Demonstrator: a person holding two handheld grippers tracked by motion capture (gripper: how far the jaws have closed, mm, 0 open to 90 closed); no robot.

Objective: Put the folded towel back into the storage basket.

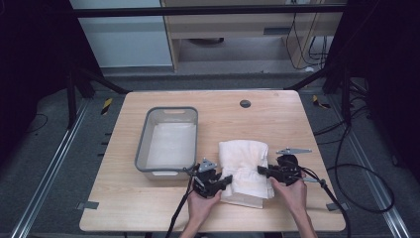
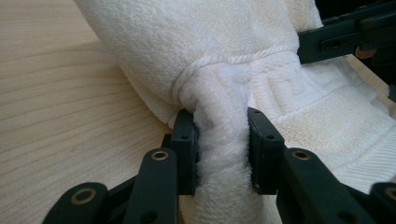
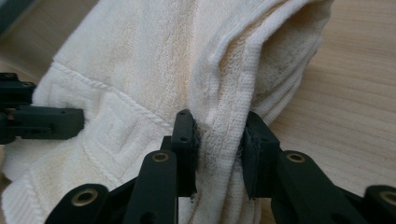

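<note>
A folded cream towel lies on the wooden table near its front edge. My left gripper pinches the towel's left side, and its black pads squeeze a bunched fold of the towel. On the towel's right side my right gripper is shut as well, with a thick fold of the towel pressed between its pads. Each gripper view shows the other gripper's jaw farther off across the towel.
A grey plastic bin lined with white stands left of the towel, close to the left gripper. A small dark round grommet sits in the table's far side. Cables trail off the front and right edges.
</note>
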